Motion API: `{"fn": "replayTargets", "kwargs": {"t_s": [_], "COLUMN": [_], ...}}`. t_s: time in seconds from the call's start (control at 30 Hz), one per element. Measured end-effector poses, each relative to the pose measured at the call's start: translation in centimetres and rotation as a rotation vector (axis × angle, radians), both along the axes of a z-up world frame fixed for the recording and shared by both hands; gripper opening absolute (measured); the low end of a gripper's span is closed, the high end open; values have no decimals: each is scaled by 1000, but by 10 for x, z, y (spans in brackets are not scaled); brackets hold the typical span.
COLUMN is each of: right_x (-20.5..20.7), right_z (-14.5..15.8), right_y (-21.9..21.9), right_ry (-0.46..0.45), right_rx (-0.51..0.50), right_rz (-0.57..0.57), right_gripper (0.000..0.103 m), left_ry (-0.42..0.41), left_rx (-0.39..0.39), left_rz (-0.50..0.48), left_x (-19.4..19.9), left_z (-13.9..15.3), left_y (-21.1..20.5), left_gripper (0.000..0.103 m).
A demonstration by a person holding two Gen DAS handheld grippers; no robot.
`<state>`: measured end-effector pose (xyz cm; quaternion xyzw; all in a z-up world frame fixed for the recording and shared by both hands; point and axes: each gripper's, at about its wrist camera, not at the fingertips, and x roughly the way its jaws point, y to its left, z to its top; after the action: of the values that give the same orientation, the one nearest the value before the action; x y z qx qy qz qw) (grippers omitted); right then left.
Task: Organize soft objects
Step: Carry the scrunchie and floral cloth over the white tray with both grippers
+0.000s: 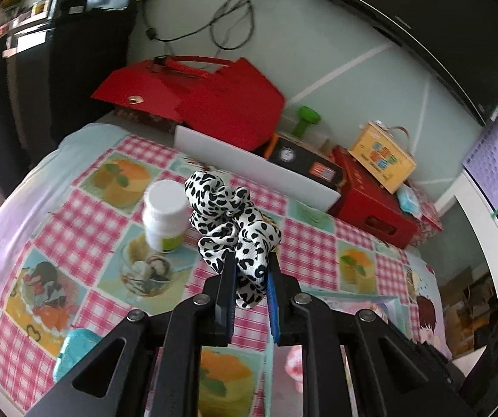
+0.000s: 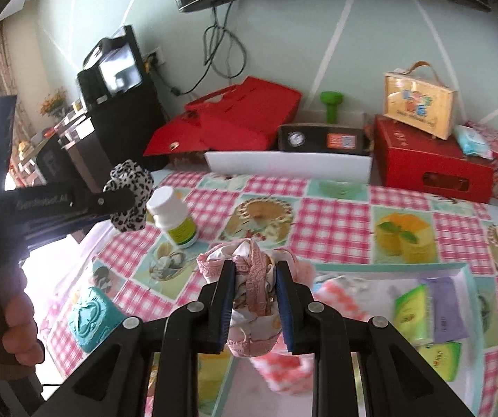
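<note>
We held the left gripper [image 1: 250, 260] closed on a black-and-white scrunchie [image 1: 230, 219], which bunched up and away from the jaws, its long axis running along the fingers toward the far wall, clear of the tablecloth [image 1: 85, 208]. Our right gripper [image 2: 254, 271] was closed on a pink lace cloth [image 2: 252, 278]; it hung lengthwise between the jaws, its top ruffling above the tips and its lower end drooping below them. Under it sat a tray [image 2: 464, 271] with a pink checked cloth [image 2: 283, 368] and green and purple packets [image 2: 430, 312]. Beyond the scrunchie a white bottle [image 1: 165, 215] stood upright on the cloth. Farther back lay a white board [image 1: 256, 170], red boxes [image 1: 214, 100] and a yellow case [image 1: 383, 156] against the wall.
</note>
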<state>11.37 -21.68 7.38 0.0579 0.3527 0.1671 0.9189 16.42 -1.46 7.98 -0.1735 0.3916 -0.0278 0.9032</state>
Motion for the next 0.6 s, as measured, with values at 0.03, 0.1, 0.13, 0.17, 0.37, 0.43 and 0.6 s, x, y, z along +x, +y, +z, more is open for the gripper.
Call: {"fn": "replayTargets", "kwargs": {"t_s": [0.03, 0.1, 0.13, 0.17, 0.37, 0.43, 0.6], "right_x": [-1, -3, -4, -5, -9, -10, -18], "right_z": [2, 4, 6, 7, 9, 10, 14], "right_y": [-5, -15, -20, -25, -60, -72, -99], "right_ry": [-4, -12, -16, -19, -22, -20, -28], "right_rx": [-1, -1, 1, 3, 10, 24, 29], "right_rz": [-14, -41, -56, -69, -170, -205, -288], "right_gripper": [25, 25, 25, 25, 25, 25, 25], "left_ry": [1, 6, 8, 9, 4, 8, 20], "left_rx": [2, 9, 9, 7, 27, 29, 43], "left_rz": [-11, -40, -53, -69, -132, -150, -206], "left_x": [0, 0, 0, 0, -5, -6, -10], "left_z": [0, -2, -2, -2, -2, -3, -7], "left_y": [-4, -15, -19, -24, -47, -55, -75], "left_gripper": [16, 16, 16, 16, 16, 16, 16]}}
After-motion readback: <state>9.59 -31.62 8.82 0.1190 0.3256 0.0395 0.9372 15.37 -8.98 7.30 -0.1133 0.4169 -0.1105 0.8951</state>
